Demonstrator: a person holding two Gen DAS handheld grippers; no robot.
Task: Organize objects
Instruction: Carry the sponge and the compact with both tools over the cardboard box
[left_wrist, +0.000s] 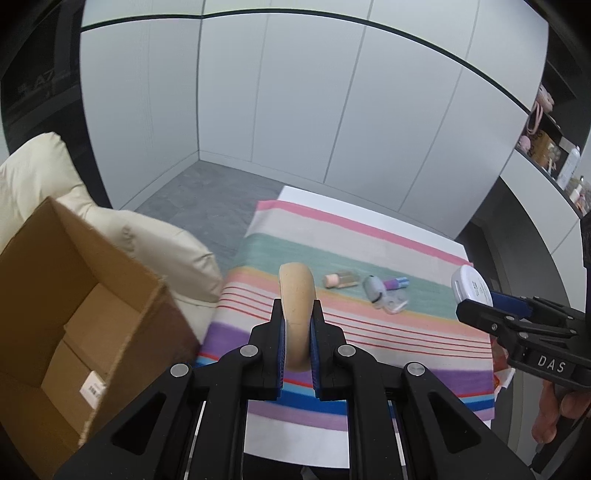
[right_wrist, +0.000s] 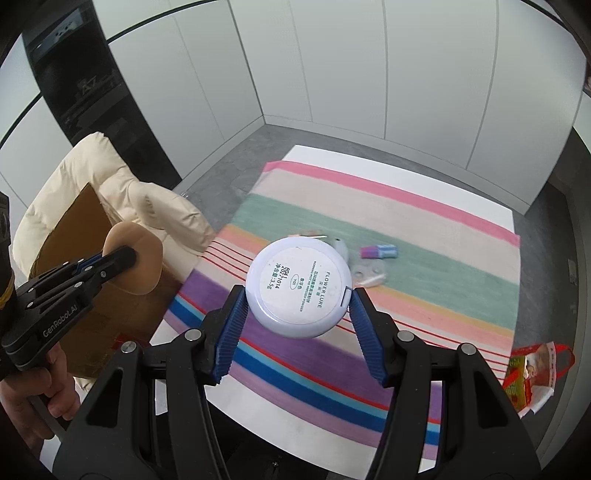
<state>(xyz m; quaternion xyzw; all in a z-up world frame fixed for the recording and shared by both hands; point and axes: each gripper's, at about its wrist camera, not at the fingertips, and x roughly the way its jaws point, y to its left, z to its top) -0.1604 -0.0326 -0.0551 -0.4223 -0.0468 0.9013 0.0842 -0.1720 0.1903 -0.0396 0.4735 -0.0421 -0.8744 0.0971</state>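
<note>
My left gripper (left_wrist: 297, 317) is shut on a tan powder puff (left_wrist: 295, 295), held edge-on above the striped cloth (left_wrist: 332, 251). Seen from the right wrist, the left gripper (right_wrist: 129, 254) and its puff (right_wrist: 142, 273) hang over the cardboard box (right_wrist: 85, 221). My right gripper (right_wrist: 297, 291) is shut on a round white powder compact (right_wrist: 299, 288), printed underside facing the camera. From the left wrist, the right gripper (left_wrist: 469, 306) holds the compact (left_wrist: 471, 286) at the cloth's right edge. A small bottle (left_wrist: 340, 279), a grey item (left_wrist: 375, 290) and a purple-blue tube (left_wrist: 397, 283) lie on the cloth.
An open cardboard box (left_wrist: 74, 295) rests on a cream padded chair (left_wrist: 155, 243) left of the white table (right_wrist: 369, 155). A red printed bag (right_wrist: 535, 365) lies beyond the table's right edge. Shelves with items (left_wrist: 554, 147) stand at the far right. A hand (right_wrist: 33, 398) grips the left handle.
</note>
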